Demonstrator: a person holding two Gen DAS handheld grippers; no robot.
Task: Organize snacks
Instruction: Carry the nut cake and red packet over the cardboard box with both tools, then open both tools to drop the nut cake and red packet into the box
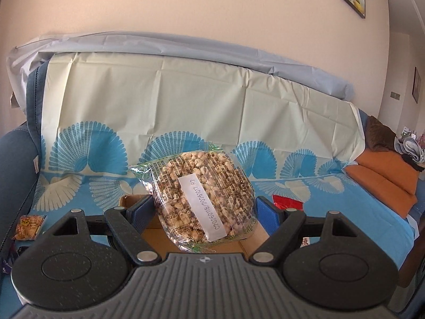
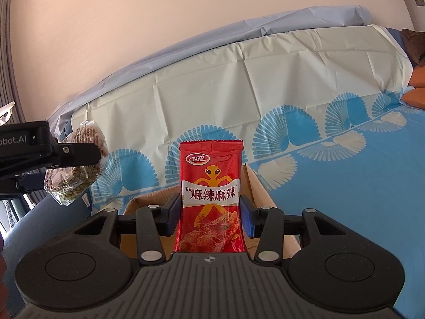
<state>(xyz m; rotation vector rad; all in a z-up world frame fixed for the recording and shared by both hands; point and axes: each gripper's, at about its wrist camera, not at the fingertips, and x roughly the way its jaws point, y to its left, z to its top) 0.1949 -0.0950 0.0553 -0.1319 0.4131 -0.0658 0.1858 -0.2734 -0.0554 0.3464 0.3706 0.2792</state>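
- Nearest my left wrist camera, the left gripper [image 1: 203,210] grasps a clear bag of puffed-grain snack [image 1: 203,199]; both blue pads [image 1: 138,210] press its sides, and the jaws stand wide because the bag is broad.
- I read a white label strip [image 1: 203,207] running diagonally across the bag's face. The bag hangs tilted above an open cardboard box [image 1: 154,228].
- At far left in the same view, I see a small orange snack packet [image 1: 28,227] lying on the blue patterned cover [image 1: 345,207], well apart from the box.
- To the right of the left gripper, I note a red packet edge [image 1: 285,202] showing just behind the right-hand finger.
- From my right wrist camera, the left gripper appears at the left edge, with the grain bag raised above the sofa arm [image 2: 53,228].
- At centre, the right gripper [image 2: 211,215] is clenched on a red spicy-snack packet [image 2: 211,186]. The packet stands upright between the pads, and its top edge rises above the fingers.
- I see the cardboard box directly behind and below this packet, with one flap open to the right.
- Behind everything, a pale creased sheet [image 2: 265,79] drapes the sofa back.
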